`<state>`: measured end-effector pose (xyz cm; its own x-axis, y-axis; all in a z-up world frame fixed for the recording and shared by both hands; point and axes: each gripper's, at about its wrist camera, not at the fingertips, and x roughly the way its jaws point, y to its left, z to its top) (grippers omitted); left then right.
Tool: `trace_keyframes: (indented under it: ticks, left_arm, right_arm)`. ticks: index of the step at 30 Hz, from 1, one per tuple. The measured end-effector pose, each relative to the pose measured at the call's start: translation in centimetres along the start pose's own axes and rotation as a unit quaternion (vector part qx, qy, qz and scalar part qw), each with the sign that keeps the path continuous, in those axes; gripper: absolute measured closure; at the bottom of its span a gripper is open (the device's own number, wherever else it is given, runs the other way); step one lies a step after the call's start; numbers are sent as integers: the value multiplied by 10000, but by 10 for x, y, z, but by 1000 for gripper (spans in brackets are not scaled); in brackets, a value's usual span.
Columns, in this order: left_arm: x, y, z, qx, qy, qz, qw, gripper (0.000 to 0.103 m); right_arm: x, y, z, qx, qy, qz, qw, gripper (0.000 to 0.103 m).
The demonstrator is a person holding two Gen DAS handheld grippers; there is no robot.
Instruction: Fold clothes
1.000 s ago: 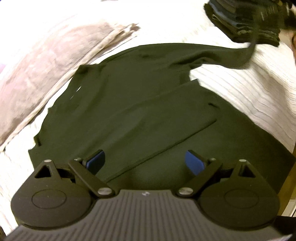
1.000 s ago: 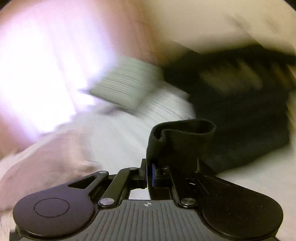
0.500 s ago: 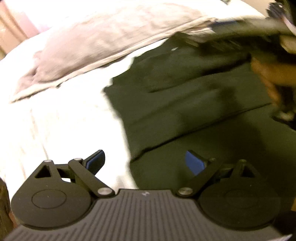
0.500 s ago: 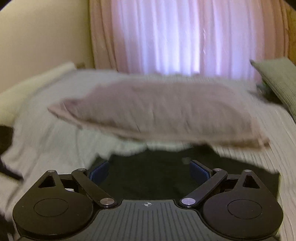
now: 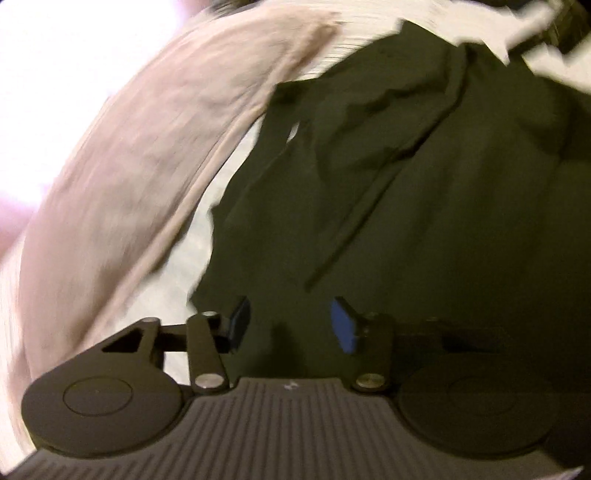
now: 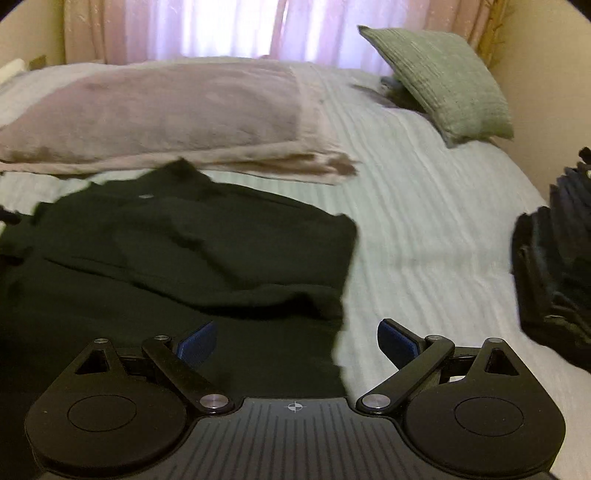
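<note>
Left gripper released: blue pads spread apart, nothing between them, hovering over the lower part of the dark garment. Left wrist view is motion-blurred, so can't tell if the pads touch the fabric.

Right gripper also released, jaws wide, nothing held. Its left pad sits over the garment, its right pad over bare bed cover; the garment's right edge runs between the two.

Dark garment lies flat-ish on the bed, partly folded: in the right wrist view an upper layer is laid over the body with a rumpled fold line across the middle. Left wrist view shows creases and a long diagonal seam or fold edge. A small light tag shows near the neckline.

Beige pillow lies just past the garment's top edge, touching or nearly so. Green cushion leans at the far right corner of the bed, well apart from the garment. Stack of dark folded clothes sits at the right edge, separated from the garment by bare bed cover. Curtains behind the bed, backlit.
</note>
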<state>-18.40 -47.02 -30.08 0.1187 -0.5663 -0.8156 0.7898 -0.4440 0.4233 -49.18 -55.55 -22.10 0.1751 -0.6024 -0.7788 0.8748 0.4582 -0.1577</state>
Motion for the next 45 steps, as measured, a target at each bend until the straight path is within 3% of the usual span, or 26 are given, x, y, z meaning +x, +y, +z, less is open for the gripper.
trace_keyframes:
  ticks: [4,6,7,9,12,18,26,28,30,32,36,41,45]
  left_arm:
    - [34,-24,11,1365,-2,-41,9906,62]
    - [48,-34,13,1926,20,-42,9813,70]
    - [52,-36,14,2080,36,17,9781,74]
    - [59,-36,15,2303,67,101,9730,98]
    - [51,-23,20,2368,-48,314,9710,100]
    - [30,7,14,2038,-149,620,9769,101]
    - [20,19,6,1725,-180,1083,9789,101]
    - [35,5,-5,2155,261,635,9741,100]
    - [39,-4,-9,2326,322,348,9714,100]
    - [41,-5,-10,2238,431,234,9734,99]
    - [40,2,-11,1987,676,249,9774,87]
    - [23,31,-12,1092,776,98,9909,79]
    - [8,59,1,-85,440,-14,9990,79]
  right_arm:
    - [21,-19,-7,7,174,-62,9998,7]
    - [30,-24,-9,1,259,-42,9997,7]
    - [34,-25,-9,-10,296,-7,9996,7]
    - [40,-27,-9,-43,339,96,9994,7]
    - [48,-24,-8,-137,308,290,9990,7]
    - [79,-14,-13,-440,350,297,9980,7]
    - [83,-43,-26,-226,474,-450,9976,7]
    - [83,-53,-33,-118,577,-584,9966,7]
    - [79,-56,-34,-132,576,-643,9962,7]
    - [75,-58,-32,-98,594,-654,9960,7]
    - [60,-56,-28,36,706,-604,9957,7]
    - [33,-49,-16,217,315,-75,9992,7]
    - [35,-48,6,430,10,413,9982,7]
